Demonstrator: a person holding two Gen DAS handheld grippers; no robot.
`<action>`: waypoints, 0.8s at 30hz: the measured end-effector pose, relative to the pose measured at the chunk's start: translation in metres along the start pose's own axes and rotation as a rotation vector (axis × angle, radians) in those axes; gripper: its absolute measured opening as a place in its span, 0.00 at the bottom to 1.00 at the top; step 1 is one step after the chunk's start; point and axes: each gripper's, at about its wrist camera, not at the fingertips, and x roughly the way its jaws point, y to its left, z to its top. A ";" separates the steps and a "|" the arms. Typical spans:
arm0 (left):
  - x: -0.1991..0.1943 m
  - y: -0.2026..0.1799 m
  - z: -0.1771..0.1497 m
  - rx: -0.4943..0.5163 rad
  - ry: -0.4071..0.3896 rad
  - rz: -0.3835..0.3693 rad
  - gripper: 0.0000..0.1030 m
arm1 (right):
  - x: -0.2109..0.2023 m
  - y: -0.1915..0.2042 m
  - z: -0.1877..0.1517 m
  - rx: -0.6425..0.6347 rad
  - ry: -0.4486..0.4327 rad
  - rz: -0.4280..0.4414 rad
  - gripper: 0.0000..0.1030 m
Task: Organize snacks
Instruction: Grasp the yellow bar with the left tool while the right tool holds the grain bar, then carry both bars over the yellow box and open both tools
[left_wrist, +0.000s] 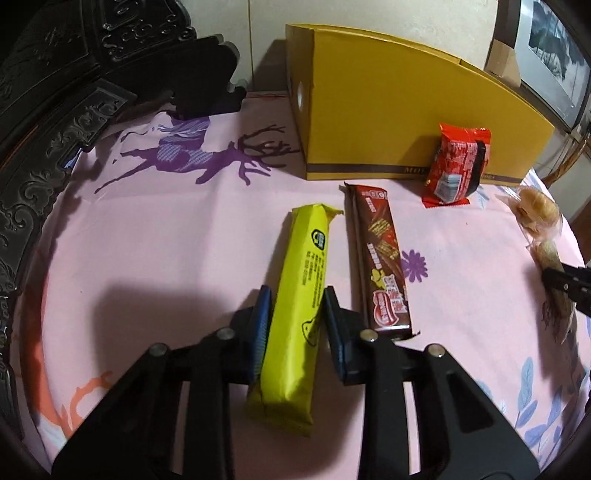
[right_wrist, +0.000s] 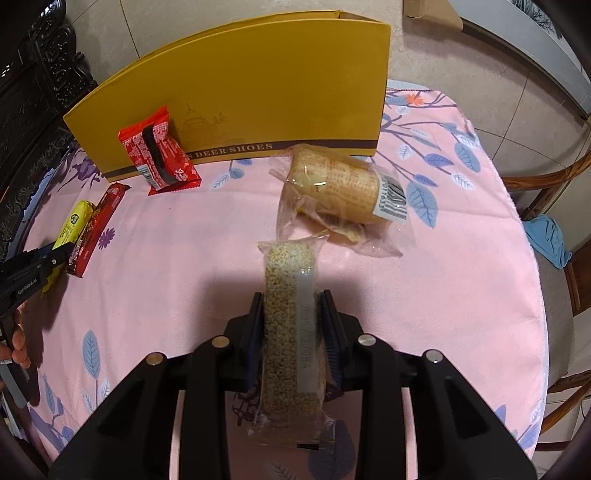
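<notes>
My left gripper (left_wrist: 295, 295) is shut on a yellow snack bar (left_wrist: 295, 314), which lies lengthwise between the fingers on the pink cloth. A brown chocolate bar (left_wrist: 380, 258) lies just to its right. A red snack packet (left_wrist: 458, 166) leans against the yellow shoe box (left_wrist: 388, 122). My right gripper (right_wrist: 291, 302) is shut on a clear-wrapped sesame bar (right_wrist: 291, 332). A clear bag with a round pastry (right_wrist: 343, 192) lies just ahead of it. The red packet (right_wrist: 159, 151) and box (right_wrist: 258, 85) also show in the right wrist view.
A pink patterned cloth (left_wrist: 166, 240) covers the round table. Dark carved wooden furniture (left_wrist: 44, 110) stands along the left. A wooden chair (right_wrist: 565, 206) with a blue cloth stands at the table's right edge. A framed picture (left_wrist: 550, 55) leans behind the box.
</notes>
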 end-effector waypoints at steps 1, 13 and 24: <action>0.001 -0.002 0.002 0.010 -0.002 0.007 0.31 | 0.000 0.001 0.000 -0.005 -0.002 -0.003 0.31; -0.016 0.002 -0.012 -0.083 -0.012 -0.013 0.21 | -0.011 -0.005 -0.013 0.015 0.009 0.031 0.28; -0.102 -0.018 0.010 -0.069 -0.167 -0.078 0.21 | -0.077 0.008 -0.006 0.014 -0.098 0.129 0.28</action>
